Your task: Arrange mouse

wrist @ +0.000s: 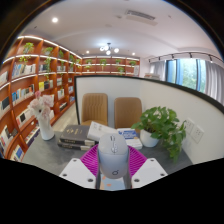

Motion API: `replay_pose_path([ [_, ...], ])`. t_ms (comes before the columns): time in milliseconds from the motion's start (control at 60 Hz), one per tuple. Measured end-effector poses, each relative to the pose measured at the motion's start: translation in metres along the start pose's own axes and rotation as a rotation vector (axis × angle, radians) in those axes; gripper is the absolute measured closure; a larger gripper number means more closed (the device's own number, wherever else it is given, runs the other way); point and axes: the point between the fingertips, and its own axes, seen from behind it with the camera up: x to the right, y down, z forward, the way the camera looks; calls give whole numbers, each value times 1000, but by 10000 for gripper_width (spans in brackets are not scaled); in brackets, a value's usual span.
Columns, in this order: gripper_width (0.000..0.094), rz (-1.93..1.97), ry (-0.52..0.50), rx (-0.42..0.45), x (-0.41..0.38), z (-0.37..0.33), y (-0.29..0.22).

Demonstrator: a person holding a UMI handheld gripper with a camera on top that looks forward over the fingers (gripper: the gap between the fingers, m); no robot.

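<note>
Gripper [113, 170] raised above desk [60, 150]; grey mouse [113, 160] sits between the magenta pads [92, 160], both fingers appearing pressed on its flanks, so judged held. Mouse long axis runs straight ahead along the fingers. Beyond: books [75, 134], potted plant [160, 125], white vase [44, 120]. Placement still pending.

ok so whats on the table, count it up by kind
mouse: 1, between the gripper fingers, which press on both its sides
potted plant: 1
white vase: 1
stack of books: 1
chairs behind the table: 2
total: 6
</note>
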Motion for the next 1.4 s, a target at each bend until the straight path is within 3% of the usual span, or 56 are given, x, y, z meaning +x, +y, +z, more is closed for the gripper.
replay_pose_path([
  [283, 580, -14, -86, -327, -70, 67, 200],
  [467, 562, -9, -90, -420, -76, 74, 265],
  [533, 551, -36, -89, -384, -76, 77, 264],
  [750, 410, -19, -66, -408, -75, 78, 264],
  [783, 335, -9, -51, -424, -72, 77, 263],
  [833, 120, -1, -34, -443, -68, 74, 261],
  [850, 88, 0, -33, -443, -68, 73, 258],
  [1233, 91, 50, -56, -273, -111, -6, 122],
  [1400, 87, 2, -71, -217, -142, -41, 91],
])
